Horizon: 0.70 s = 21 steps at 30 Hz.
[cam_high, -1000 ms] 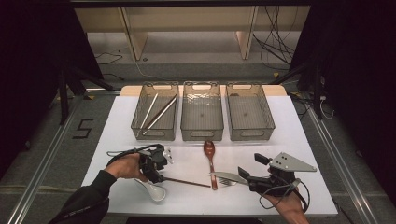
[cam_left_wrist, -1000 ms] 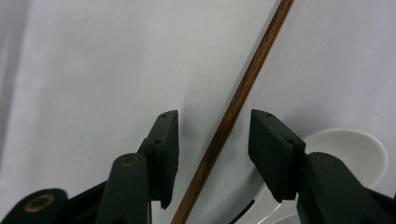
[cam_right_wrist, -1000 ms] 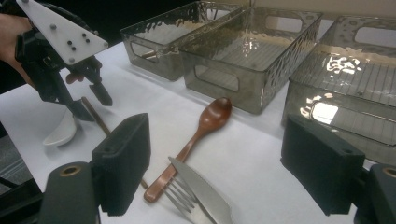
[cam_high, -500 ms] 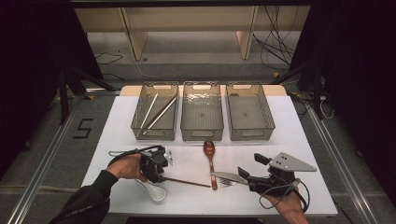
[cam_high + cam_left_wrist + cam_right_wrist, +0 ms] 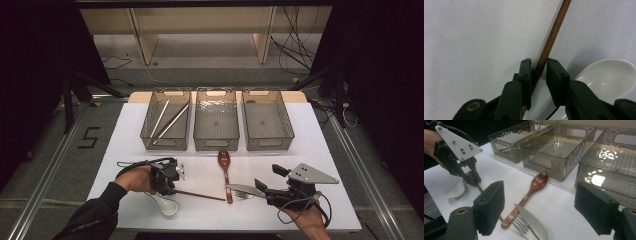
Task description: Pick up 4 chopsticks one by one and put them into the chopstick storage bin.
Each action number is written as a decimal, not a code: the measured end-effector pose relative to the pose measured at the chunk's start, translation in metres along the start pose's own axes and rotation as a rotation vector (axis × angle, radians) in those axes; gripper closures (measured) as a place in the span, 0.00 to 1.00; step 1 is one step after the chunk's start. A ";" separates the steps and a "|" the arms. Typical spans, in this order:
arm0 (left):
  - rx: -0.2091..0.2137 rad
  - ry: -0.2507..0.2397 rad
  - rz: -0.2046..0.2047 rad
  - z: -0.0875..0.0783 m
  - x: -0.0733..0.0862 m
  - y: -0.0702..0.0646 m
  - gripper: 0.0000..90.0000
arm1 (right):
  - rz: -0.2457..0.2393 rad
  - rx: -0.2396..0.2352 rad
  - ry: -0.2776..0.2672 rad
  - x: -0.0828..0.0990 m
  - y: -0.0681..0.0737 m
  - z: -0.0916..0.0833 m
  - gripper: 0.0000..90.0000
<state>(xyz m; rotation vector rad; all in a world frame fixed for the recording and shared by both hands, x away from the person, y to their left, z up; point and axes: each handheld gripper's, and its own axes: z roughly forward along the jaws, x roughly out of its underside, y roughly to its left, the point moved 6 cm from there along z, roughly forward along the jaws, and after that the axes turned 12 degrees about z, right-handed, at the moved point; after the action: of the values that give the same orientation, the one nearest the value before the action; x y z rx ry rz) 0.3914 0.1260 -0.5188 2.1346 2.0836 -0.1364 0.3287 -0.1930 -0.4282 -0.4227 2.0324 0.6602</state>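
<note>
Wooden chopstick [image 5: 550,40] | between left gripper [image 5: 539,65] fingers [image 5: 525,72] | closing

left tool [image 5: 539,62]: jaws just closing, narrow gap | right tool [image 5: 539,207]: jaws wide apart

The one sign I can read is a black figure "5" [image 5: 90,137], marked on the grey floor [image 5: 50,165] to the left of my white table [image 5: 310,150], about level with the leftmost of the three clear bins [image 5: 166,126]. It sits between the table's left edge and the metal rail running along the floor. The bins, the cutlery and the table itself carry no lettering, brand or number that I can make out.
</note>
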 end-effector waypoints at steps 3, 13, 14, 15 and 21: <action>0.004 0.002 0.023 -0.001 0.001 0.000 0.83 | 0.001 0.001 -0.001 0.000 0.000 0.000 0.28; 0.021 0.005 0.066 -0.002 0.008 -0.002 0.87 | 0.000 0.001 -0.001 0.000 0.000 0.000 0.28; 0.019 0.008 0.071 -0.002 0.008 -0.002 0.87 | 0.000 0.002 0.000 0.000 0.000 0.000 0.28; 0.019 0.009 0.072 -0.002 0.008 -0.002 0.88 | 0.000 0.002 -0.003 0.000 0.000 0.000 0.28; 0.020 0.012 0.087 -0.002 0.009 -0.002 0.92 | -0.001 0.003 -0.003 0.000 0.000 -0.001 0.28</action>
<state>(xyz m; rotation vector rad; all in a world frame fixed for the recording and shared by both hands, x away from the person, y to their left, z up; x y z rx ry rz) 0.3893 0.1354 -0.5186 2.2390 2.0002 -0.1347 0.3285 -0.1935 -0.4280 -0.4211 2.0300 0.6571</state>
